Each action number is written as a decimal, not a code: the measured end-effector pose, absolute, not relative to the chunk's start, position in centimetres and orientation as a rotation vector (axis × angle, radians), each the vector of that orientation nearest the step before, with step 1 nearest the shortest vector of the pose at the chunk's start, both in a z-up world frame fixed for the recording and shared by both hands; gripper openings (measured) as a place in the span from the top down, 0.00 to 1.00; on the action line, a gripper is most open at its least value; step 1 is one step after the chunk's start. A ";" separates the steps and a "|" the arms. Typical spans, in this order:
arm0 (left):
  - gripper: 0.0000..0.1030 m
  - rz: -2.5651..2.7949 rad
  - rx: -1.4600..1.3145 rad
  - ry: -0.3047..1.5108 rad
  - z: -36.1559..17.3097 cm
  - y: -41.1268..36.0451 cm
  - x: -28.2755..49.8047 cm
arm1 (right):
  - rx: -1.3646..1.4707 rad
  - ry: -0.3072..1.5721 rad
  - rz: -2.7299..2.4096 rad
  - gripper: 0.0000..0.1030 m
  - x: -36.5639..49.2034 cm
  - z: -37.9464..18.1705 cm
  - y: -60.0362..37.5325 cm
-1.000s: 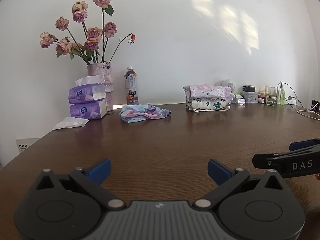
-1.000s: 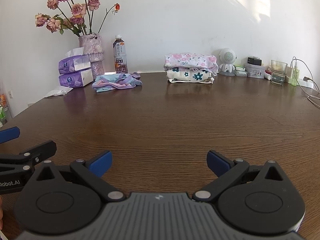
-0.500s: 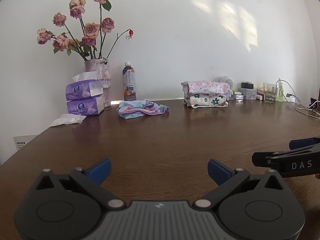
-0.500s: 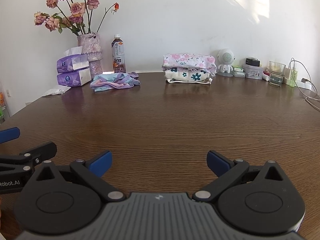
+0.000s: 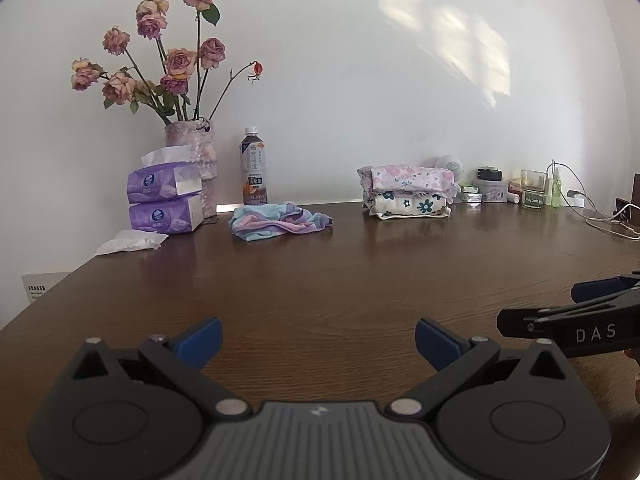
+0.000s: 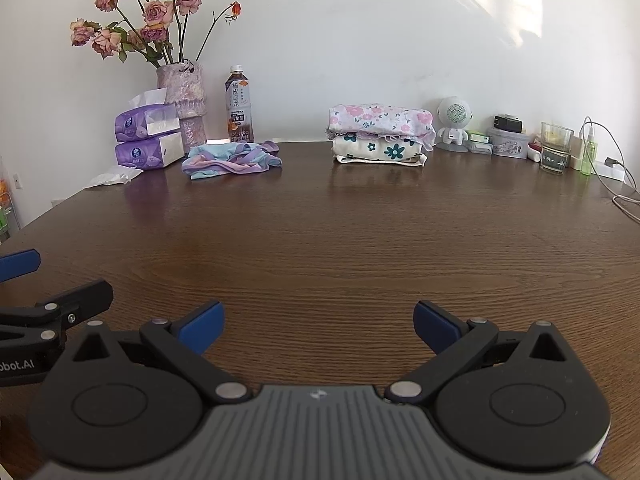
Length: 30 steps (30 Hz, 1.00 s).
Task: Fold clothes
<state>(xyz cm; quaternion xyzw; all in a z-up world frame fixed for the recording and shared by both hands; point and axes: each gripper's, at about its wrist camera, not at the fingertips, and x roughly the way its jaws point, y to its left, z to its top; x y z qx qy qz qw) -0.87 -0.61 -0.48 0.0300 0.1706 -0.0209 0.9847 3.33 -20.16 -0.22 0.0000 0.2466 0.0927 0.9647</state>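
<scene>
Both my left tongs and right tongs gape wide, empty, above the table; the crumpled cloth lies far ahead-left.

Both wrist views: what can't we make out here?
- Small speaker, left wrist view: mostly hidden behind the folded stack.
- Right gripper, left wrist view: cut off by the right edge.
- Crumpled garment: type unclear, too bunched.
- Bottle label: too small to read.

Vase of roses, tissue packs, tea bottle, glass along the table's far edge.
</scene>
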 end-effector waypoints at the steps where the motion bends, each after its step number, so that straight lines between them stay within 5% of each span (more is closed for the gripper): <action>1: 0.00 -0.040 0.058 0.340 -0.5 -0.6 -0.9 | -0.001 0.495 0.189 0.00 3.3 -0.2 -20.1; 17: 0.00 -0.040 0.000 0.394 -0.1 0.6 -0.4 | -0.107 0.625 0.314 0.00 5.2 0.5 -19.4; 30: 0.00 0.073 0.031 0.535 14.9 5.9 15.4 | -0.252 0.508 0.466 0.00 20.0 17.6 -15.4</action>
